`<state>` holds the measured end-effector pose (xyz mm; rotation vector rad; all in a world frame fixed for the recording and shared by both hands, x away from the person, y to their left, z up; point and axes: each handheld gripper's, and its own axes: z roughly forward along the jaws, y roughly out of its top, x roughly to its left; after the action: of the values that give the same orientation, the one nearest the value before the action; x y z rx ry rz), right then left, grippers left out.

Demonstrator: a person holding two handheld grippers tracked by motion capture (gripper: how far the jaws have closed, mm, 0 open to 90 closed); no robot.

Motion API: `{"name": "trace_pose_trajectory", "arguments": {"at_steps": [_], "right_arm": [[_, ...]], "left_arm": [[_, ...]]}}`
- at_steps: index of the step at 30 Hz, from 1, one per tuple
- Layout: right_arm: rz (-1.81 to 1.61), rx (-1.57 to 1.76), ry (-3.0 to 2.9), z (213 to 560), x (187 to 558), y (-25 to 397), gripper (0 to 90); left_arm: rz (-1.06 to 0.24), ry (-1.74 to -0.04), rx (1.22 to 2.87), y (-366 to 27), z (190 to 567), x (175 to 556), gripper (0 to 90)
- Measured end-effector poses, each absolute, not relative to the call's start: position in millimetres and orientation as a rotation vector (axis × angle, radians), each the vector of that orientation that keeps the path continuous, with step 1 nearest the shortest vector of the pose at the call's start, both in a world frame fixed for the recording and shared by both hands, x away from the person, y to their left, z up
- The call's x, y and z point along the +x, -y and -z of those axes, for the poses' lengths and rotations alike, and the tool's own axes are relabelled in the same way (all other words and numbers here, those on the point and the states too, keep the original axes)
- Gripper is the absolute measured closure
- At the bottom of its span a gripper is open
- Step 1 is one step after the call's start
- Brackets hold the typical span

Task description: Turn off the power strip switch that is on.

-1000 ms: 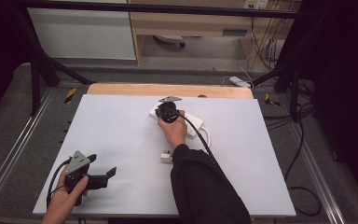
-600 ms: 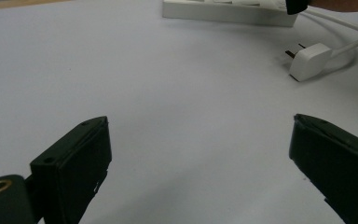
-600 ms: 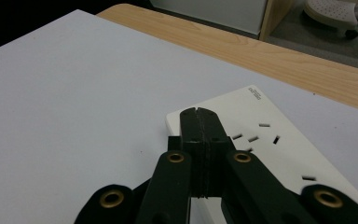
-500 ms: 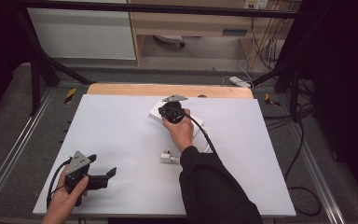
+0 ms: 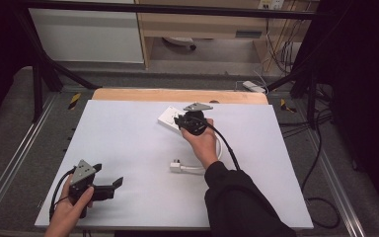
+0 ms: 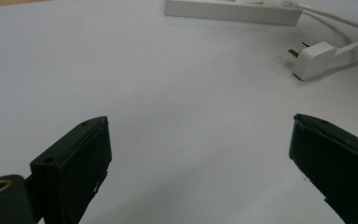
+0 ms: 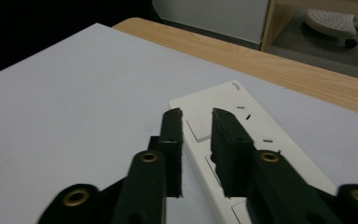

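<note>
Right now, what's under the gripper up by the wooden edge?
Under the right gripper lies a white power strip on the white table. A rocker switch shows between its narrowly parted jaws. The strip's near part is covered.

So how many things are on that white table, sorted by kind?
Power strips: 1, white power strip
Plugs: 1, white plug on its white cable
Hand-held tongs: 2, left tongs and right tongs
Total: 4

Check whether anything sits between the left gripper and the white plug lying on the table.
Nothing visible does. From the left gripper, fingers wide open, bare white table runs up to the plug. The power strip lies beyond it, under the right gripper.
</note>
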<state>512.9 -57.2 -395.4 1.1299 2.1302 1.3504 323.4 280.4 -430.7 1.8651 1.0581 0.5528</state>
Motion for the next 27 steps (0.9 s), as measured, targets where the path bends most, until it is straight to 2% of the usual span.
{"name": "trace_pose_trajectory", "arguments": {"at_steps": [5,12,19,27], "right_arm": [[-1.366,1.140,-2.125,385.9,496.8,73.4,43.1],[-1.371,1.138,-2.078,376.8,465.8,106.1,20.8],[-1.381,1.147,-2.037,376.2,438.1,143.2,11.1],[-1.424,1.166,-1.961,378.5,412.3,186.8,6.6]], "left_arm": [[-0.556,-1.063,1.853,-281.5,429.8,322.6,5.7],[-0.578,-1.074,1.813,-284.5,427.5,321.4,5.7],[-0.583,-1.091,1.790,-286.0,427.2,320.6,5.6],[-0.590,-1.105,1.777,-287.4,426.9,319.8,5.6]]}}
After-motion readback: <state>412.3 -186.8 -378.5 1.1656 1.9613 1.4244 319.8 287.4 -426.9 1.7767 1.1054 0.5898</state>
